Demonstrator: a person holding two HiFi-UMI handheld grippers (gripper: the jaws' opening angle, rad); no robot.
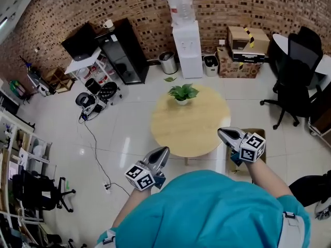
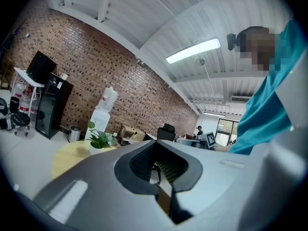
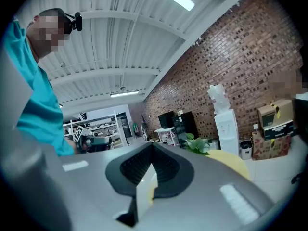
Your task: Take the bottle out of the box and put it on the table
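Ahead of you, a white water dispenser (image 1: 187, 48) stands against the brick wall (image 1: 67, 6), with a small bin (image 1: 168, 62) just beside it on the left. Further left is a black cabinet (image 1: 124, 50); to the right are stacked cartons (image 1: 247, 50) and a black office chair (image 1: 296, 79). A potted plant (image 1: 182, 93) sits at the round table (image 1: 191, 123)'s far edge.

Bright ceiling tubes (image 2: 193, 50) light evenly; fisheye bends edges, floor (image 1: 124, 138) glares

Head cam steep down, gripper views ~level, all share table (image 1: 191, 123)
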